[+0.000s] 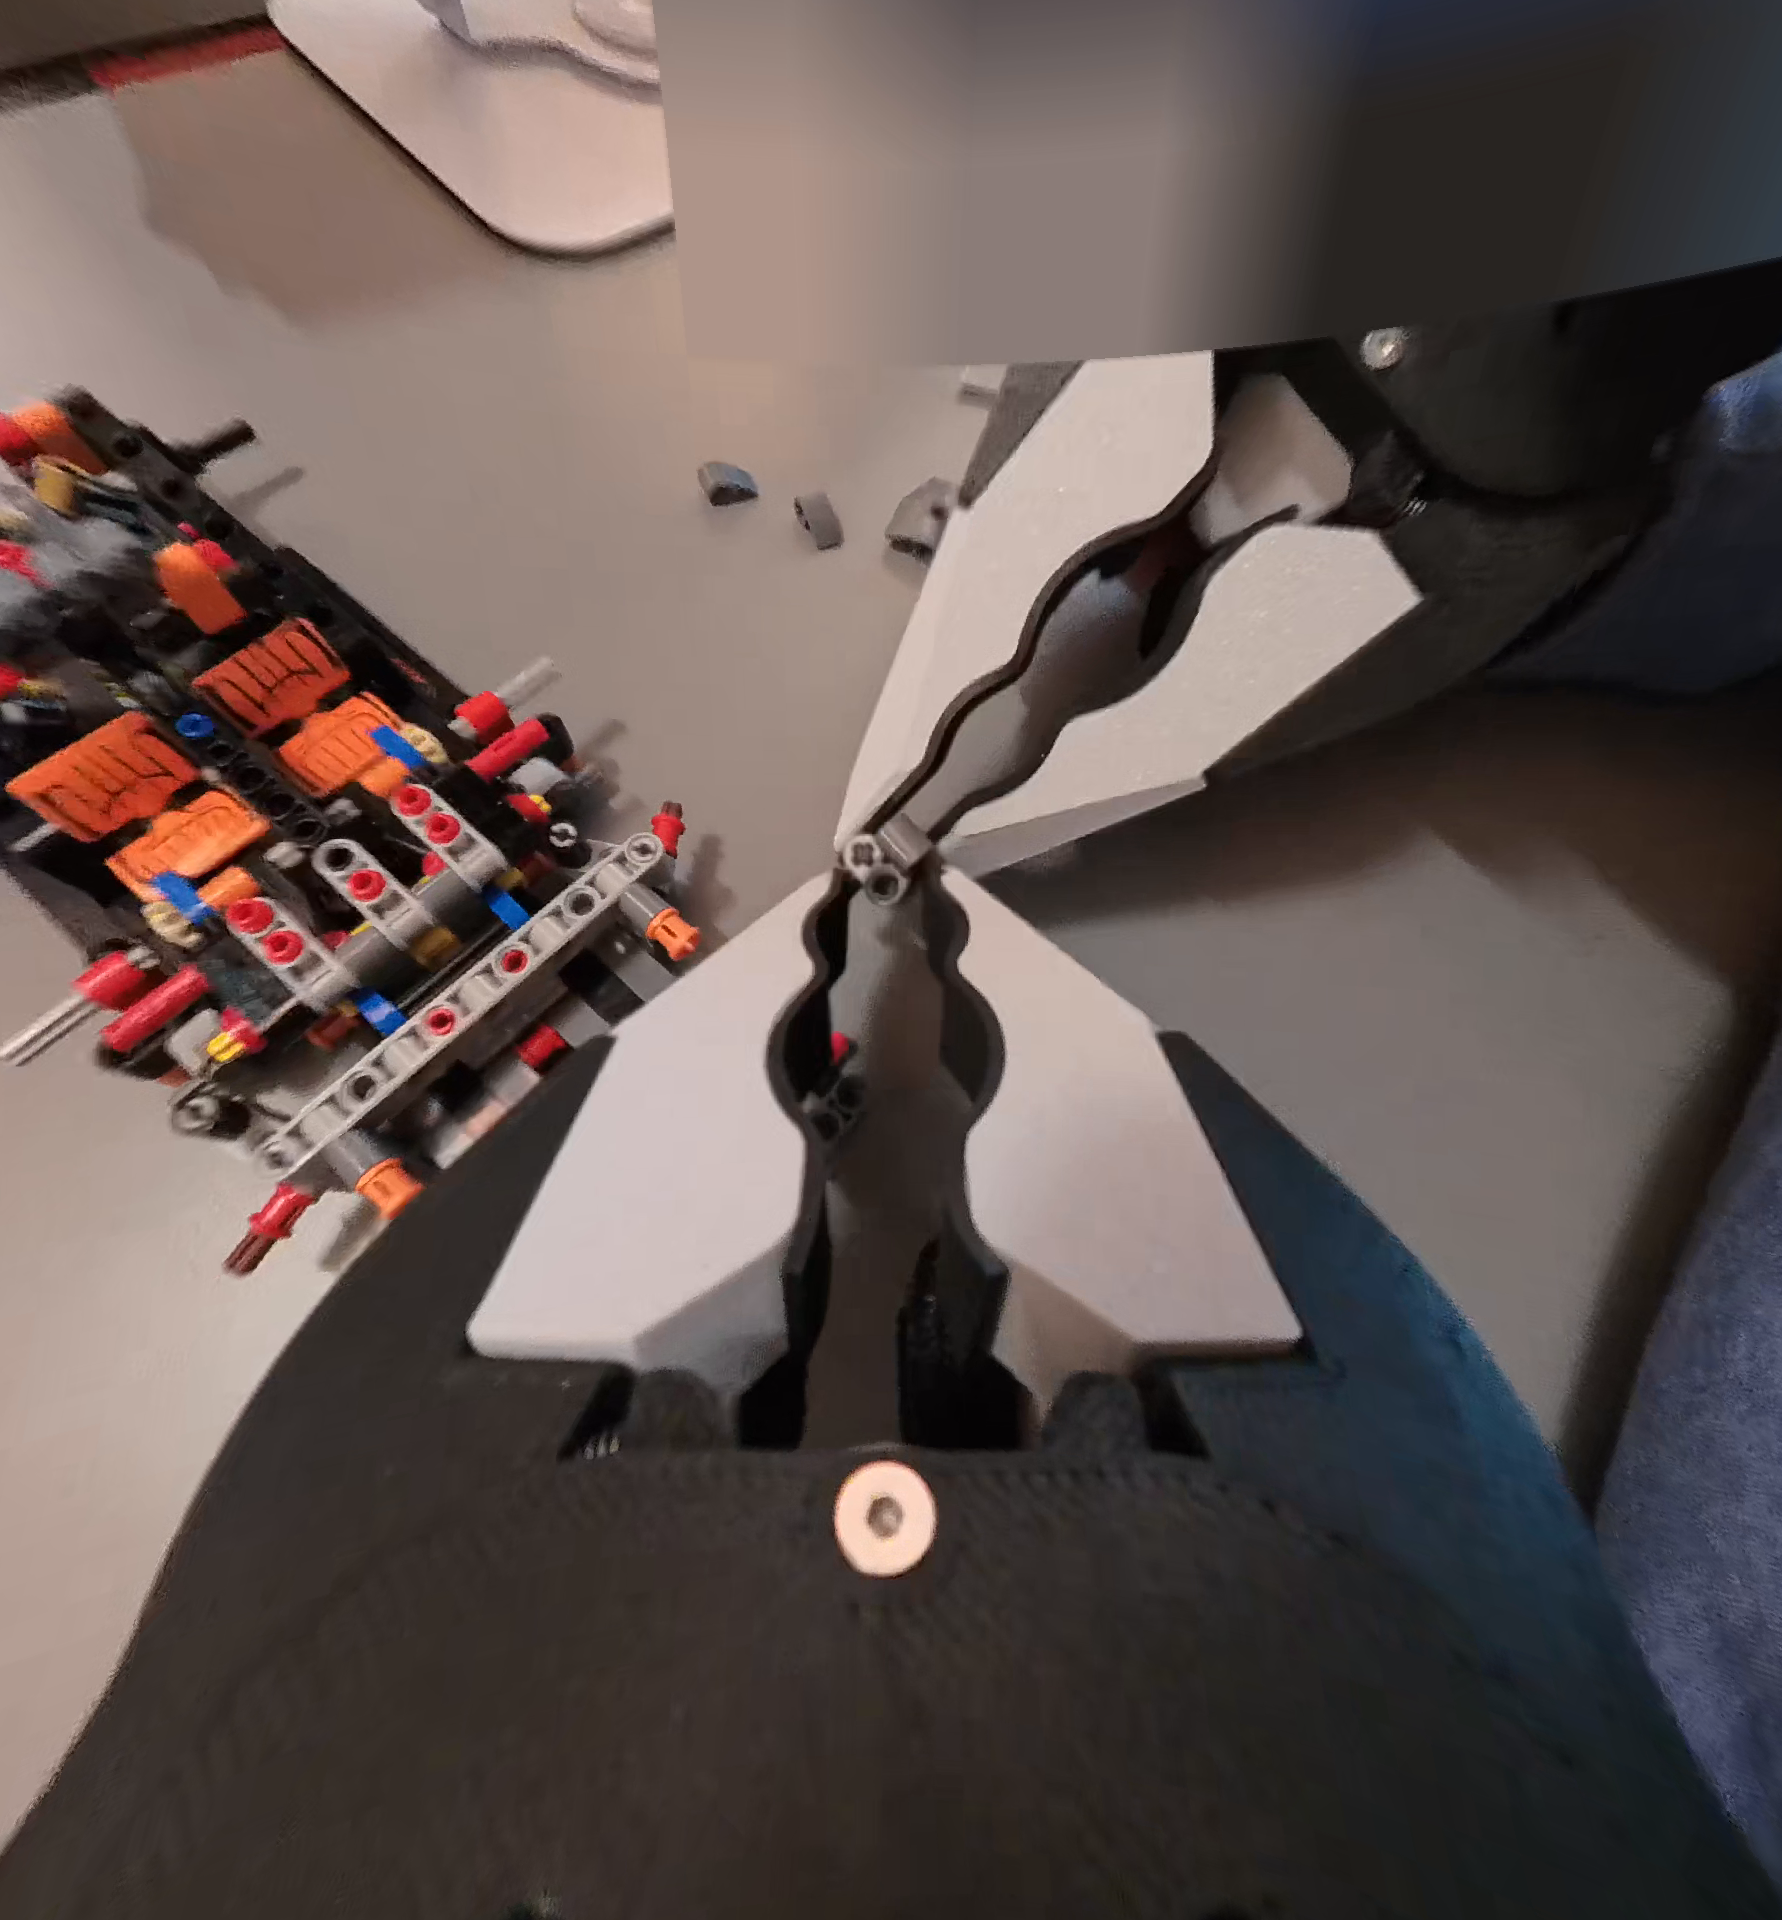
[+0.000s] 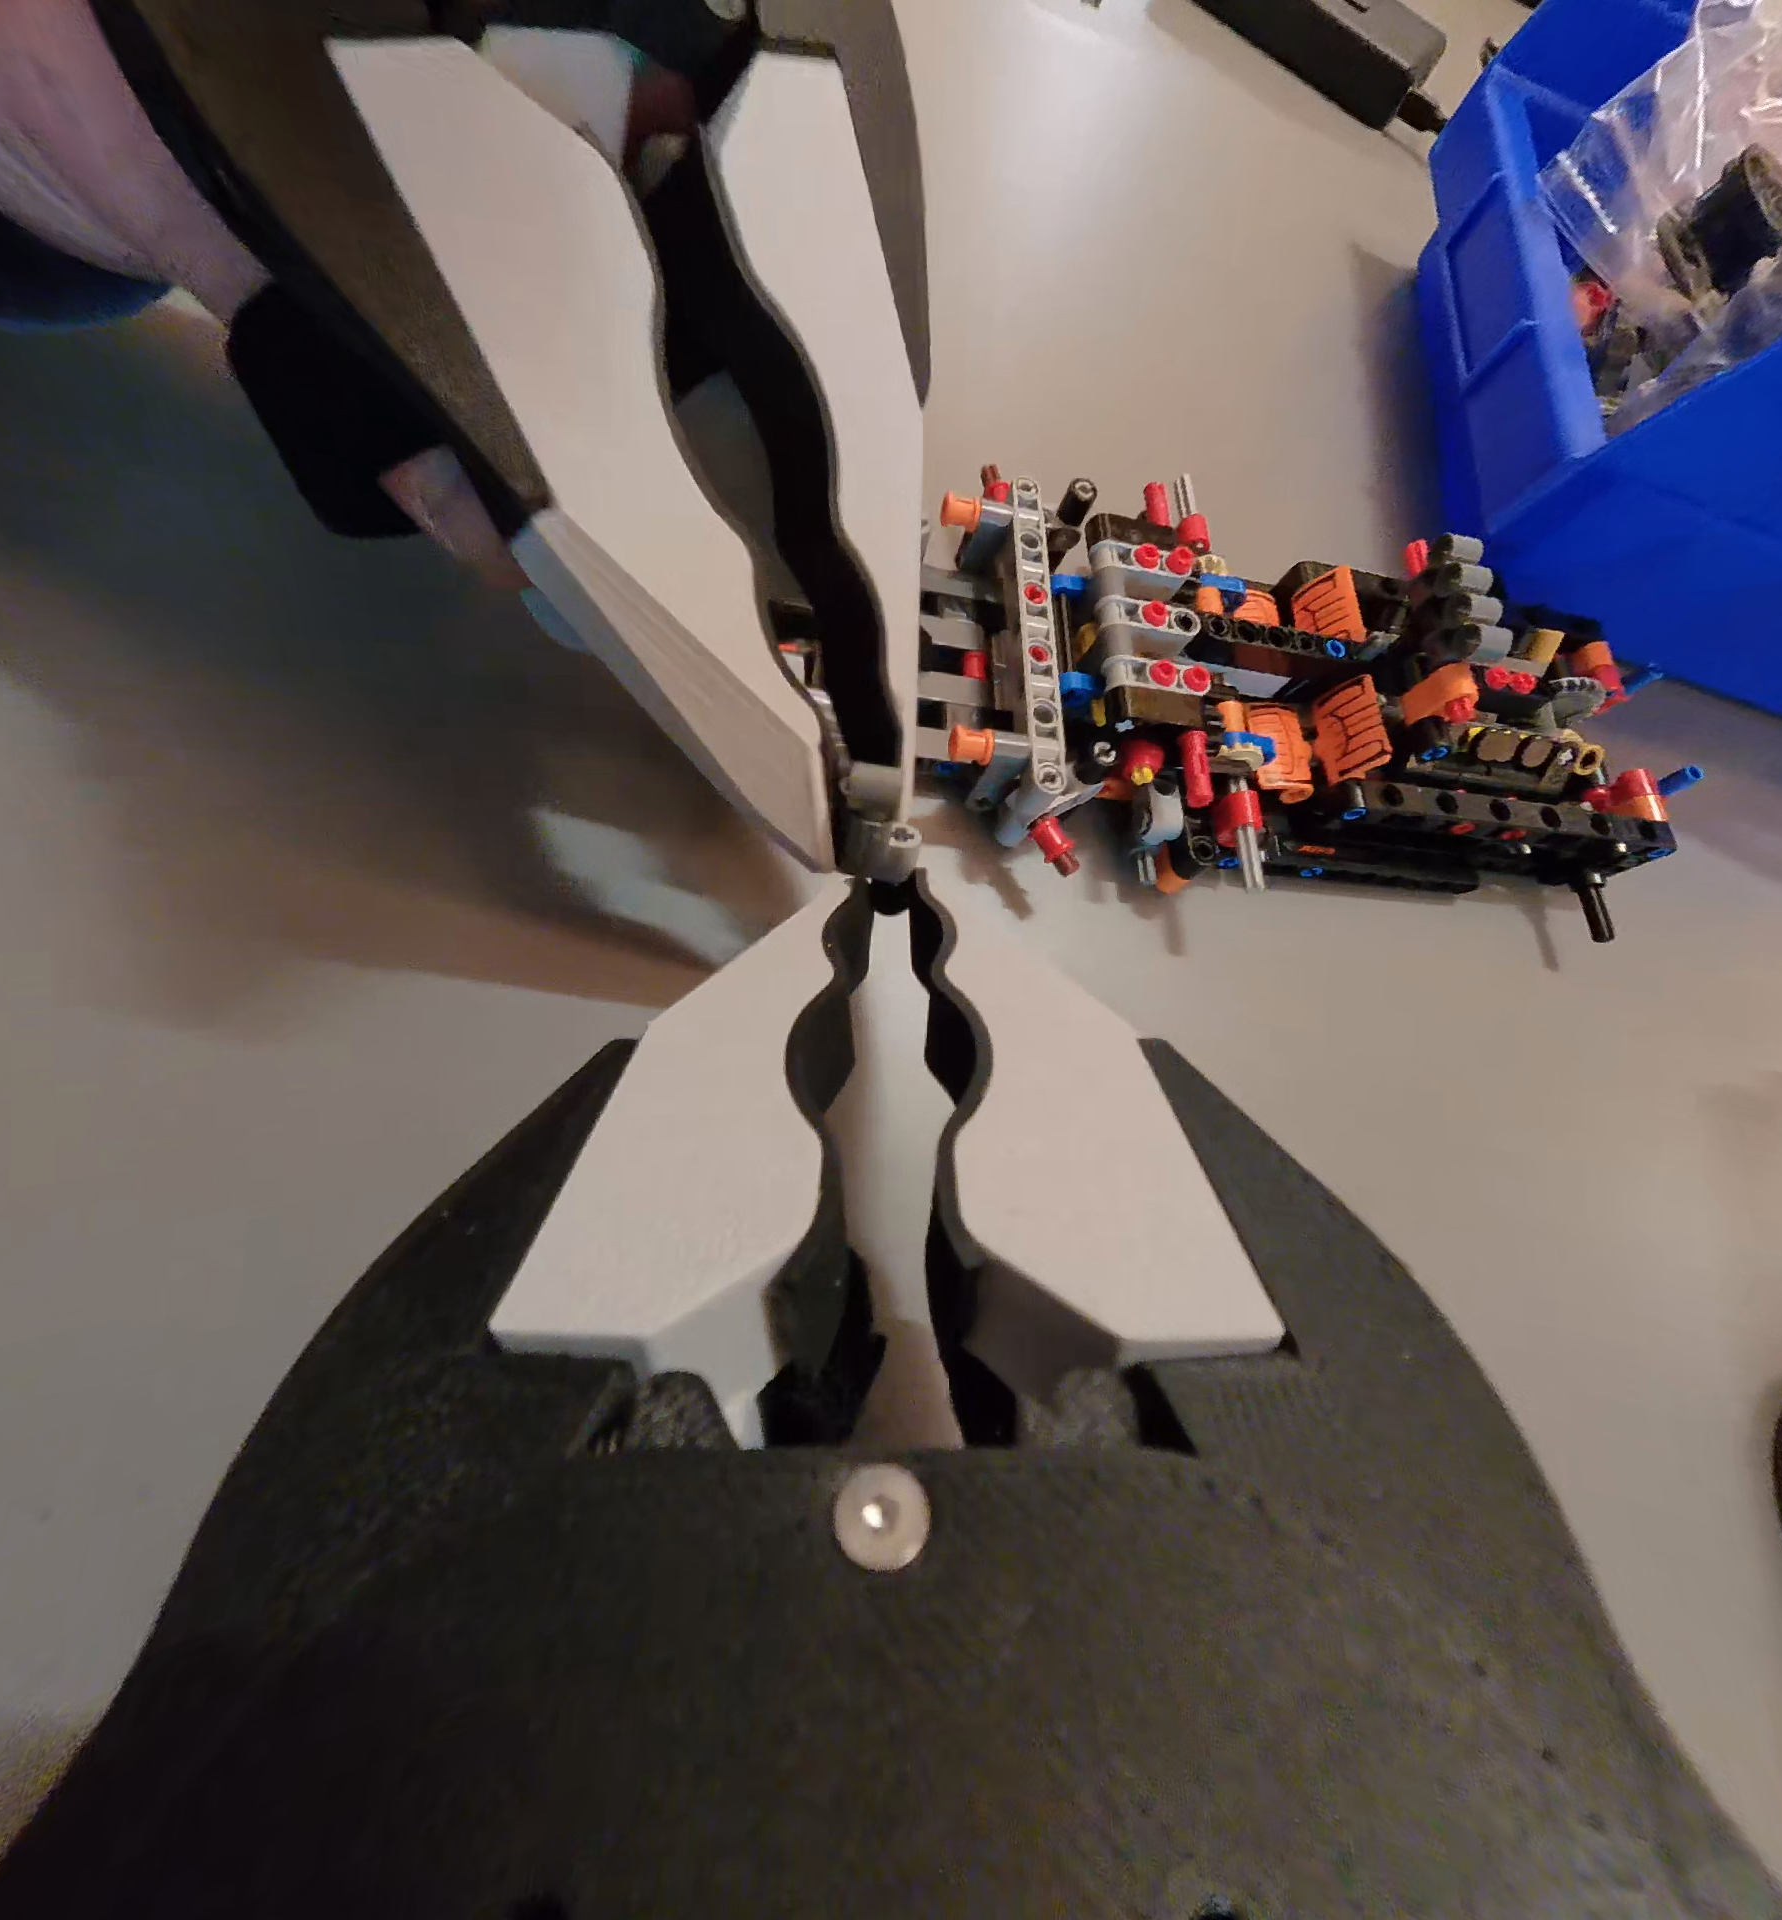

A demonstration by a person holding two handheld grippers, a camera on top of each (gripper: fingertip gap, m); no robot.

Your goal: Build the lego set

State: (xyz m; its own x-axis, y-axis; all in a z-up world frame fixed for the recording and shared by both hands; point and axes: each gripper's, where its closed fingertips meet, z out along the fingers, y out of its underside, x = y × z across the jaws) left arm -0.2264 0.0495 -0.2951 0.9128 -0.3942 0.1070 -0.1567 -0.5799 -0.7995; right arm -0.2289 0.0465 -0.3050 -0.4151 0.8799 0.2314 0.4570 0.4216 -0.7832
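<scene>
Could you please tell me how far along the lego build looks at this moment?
Well along: the lego chassis already carries orange seats, beams and red pins. In hand: the left gripper and right gripper meet tip to tip on a small grey connector. Left: fitting it, the loose grey pieces and the bagged parts in the blue bin.

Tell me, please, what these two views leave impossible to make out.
- Left wrist view: the upper middle and right, under an added blur patch.
- Right wrist view: the bagged parts in the blue bin, cut by the frame edge.
- Both views: how the grey connector and the piece below it mate, hidden by fingertips.
</scene>
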